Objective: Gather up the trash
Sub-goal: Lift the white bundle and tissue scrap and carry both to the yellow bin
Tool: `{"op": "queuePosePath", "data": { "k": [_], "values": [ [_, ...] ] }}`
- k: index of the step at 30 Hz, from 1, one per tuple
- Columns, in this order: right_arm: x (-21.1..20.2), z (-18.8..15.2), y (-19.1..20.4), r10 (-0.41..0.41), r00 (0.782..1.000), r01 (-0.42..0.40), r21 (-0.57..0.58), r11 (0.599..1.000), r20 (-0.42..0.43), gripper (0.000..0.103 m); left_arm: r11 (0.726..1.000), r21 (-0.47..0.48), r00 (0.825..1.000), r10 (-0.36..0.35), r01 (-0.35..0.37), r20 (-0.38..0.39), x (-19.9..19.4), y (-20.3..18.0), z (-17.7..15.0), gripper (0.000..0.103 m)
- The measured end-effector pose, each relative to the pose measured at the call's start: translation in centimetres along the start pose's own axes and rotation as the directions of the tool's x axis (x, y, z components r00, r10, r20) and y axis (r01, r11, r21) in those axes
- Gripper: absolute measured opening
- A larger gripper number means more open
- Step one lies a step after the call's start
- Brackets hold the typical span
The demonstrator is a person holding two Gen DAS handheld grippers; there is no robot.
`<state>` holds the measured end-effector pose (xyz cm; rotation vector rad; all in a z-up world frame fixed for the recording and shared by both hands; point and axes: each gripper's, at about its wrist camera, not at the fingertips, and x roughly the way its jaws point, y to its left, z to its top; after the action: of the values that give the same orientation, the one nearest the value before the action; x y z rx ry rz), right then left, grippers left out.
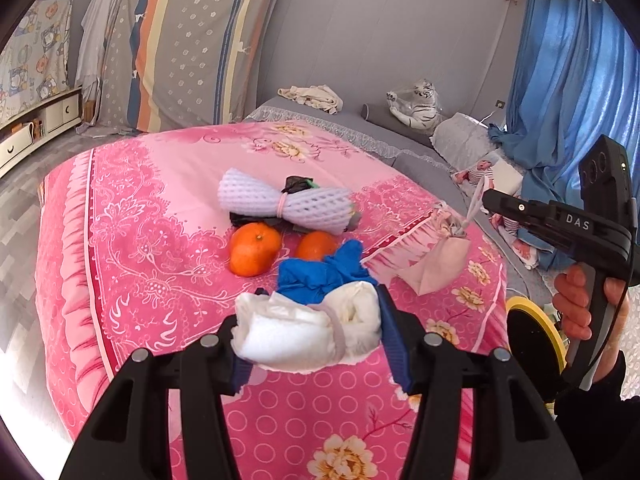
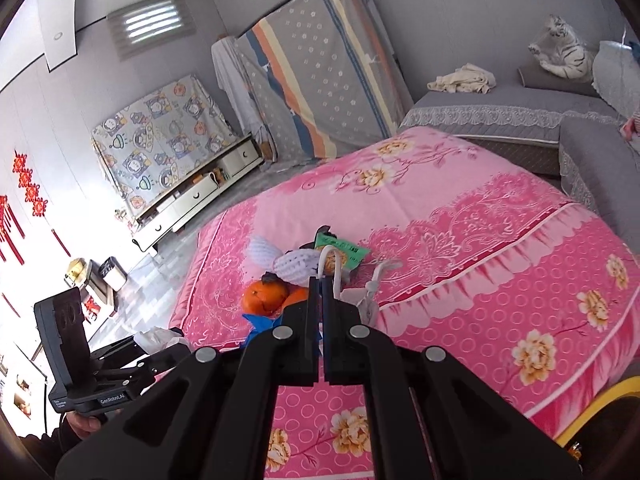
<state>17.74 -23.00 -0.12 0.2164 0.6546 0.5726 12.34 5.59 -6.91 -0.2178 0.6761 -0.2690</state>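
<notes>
Left tool [image 1: 310, 332] is seen low in the centre of the left wrist view, its two blue-padded fingers pinching a crumpled white wad [image 1: 308, 330], banded round its middle, held above the pink floral bedcover [image 1: 120, 240]. Just behind the wad, touching it, a blue glove [image 1: 320, 274] is seen bunched. Right tool [image 2: 323, 292] is pressed together on a white loop [image 2: 332, 260], the ear strap of a pale pink face mask [image 1: 436, 264]; in the left wrist view the mask hangs at centre right from the tool's tip [image 1: 486, 200], with the holding hand [image 1: 576, 304] at the right edge.

Beyond the glove, two oranges [image 1: 254, 248] [image 1: 316, 245] are counted, side by side near mid-frame. Farther back lies one white foam net [image 1: 284, 204], tied at its waist, resting on dark wrappers [image 1: 298, 184].

A green packet [image 2: 340, 250] behind the foam net is shown plainly only by the right wrist view, which also takes in a small bin [image 2: 112, 272] on the floor at the left; only one orange is seen whole there. A yellow-rimmed container [image 1: 532, 332] at the lower right is seen more fully from the left wrist. In the upper right of that view, a toy tiger [image 1: 416, 104] sits on a grey sofa [image 1: 360, 120].
</notes>
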Motion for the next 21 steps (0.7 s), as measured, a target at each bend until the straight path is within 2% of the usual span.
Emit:
{"op": "queuePosePath", "data": {
  "k": [21],
  "values": [
    [-7.9,-0.7,-2.4,-0.068,0.989,0.064,0.039,0.997,0.128,0.0,0.993,0.101,0.996,-0.067,0.061,0.06,-1.1,-5.7,1.4,0.051]
  ]
}}
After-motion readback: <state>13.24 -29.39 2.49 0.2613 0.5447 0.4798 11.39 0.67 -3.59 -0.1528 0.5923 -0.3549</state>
